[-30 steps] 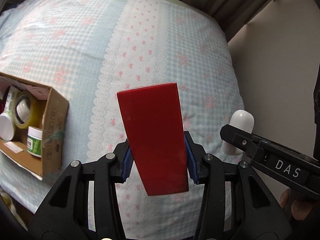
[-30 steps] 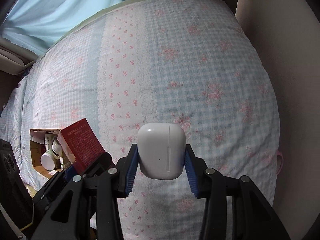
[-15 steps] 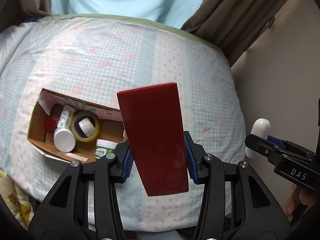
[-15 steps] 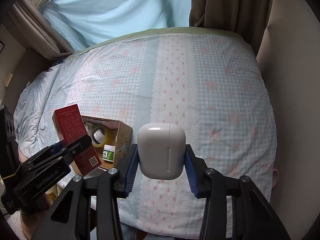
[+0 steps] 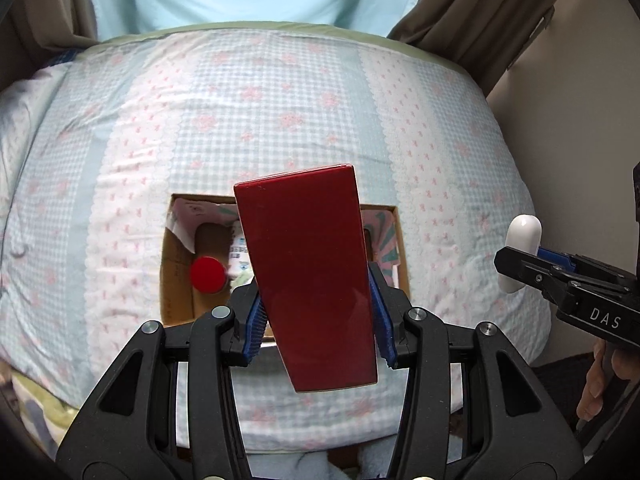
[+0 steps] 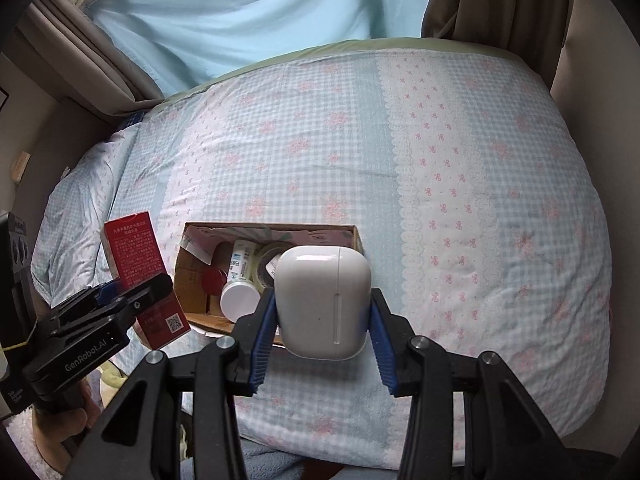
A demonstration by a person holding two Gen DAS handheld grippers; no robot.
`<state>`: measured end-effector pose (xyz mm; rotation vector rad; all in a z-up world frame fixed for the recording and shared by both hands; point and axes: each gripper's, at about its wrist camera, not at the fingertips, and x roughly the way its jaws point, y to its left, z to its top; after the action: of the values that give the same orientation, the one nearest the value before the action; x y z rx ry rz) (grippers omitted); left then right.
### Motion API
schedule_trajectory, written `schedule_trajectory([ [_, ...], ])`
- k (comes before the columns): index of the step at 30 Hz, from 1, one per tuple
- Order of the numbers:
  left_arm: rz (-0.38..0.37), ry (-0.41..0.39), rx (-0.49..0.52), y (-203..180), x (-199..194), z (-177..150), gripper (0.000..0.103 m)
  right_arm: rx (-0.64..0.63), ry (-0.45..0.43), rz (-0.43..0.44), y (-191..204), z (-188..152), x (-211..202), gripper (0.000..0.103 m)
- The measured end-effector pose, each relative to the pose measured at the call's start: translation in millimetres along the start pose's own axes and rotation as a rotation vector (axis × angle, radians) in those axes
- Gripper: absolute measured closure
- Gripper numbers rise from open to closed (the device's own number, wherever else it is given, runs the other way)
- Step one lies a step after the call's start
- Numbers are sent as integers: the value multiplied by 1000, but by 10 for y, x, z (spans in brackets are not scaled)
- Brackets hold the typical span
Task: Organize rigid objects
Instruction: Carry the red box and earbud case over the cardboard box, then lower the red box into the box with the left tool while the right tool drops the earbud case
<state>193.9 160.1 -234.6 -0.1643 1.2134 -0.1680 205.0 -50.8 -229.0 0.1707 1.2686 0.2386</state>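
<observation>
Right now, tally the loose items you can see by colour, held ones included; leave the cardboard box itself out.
Red: 2 (red carton, red cap)
White: 3 (white case, white-lidded jar, white bottle)
Yellowish: 1 (tape roll)
Total: 6; more may hide behind the case.
</observation>
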Motion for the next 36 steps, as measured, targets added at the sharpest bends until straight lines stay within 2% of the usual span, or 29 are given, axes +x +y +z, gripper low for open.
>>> schedule_trajectory([
  [6,10,85,114,566,286,52,62,80,46,-4,454,-65,495,62],
  [12,19,146,228,822,693,215,62,114,103,-26,668,-91,934,62],
  [19,13,196,366,845,1178,398,62,77,171,-64,698,40,1482,62],
  [24,14,252,489,790,1496,332,62,41,258,-74,655,1,1906,62],
  [28,4,300,594,748,1710,295,62,62,312,-61,562,-97,2163,62],
  [33,13,337,756,595,1903,224,64,-44,349,-78,611,-155,2343,62],
  [36,29,340,869,502,1972,138,65,-84,369,-47,649,-198,2408,62],
])
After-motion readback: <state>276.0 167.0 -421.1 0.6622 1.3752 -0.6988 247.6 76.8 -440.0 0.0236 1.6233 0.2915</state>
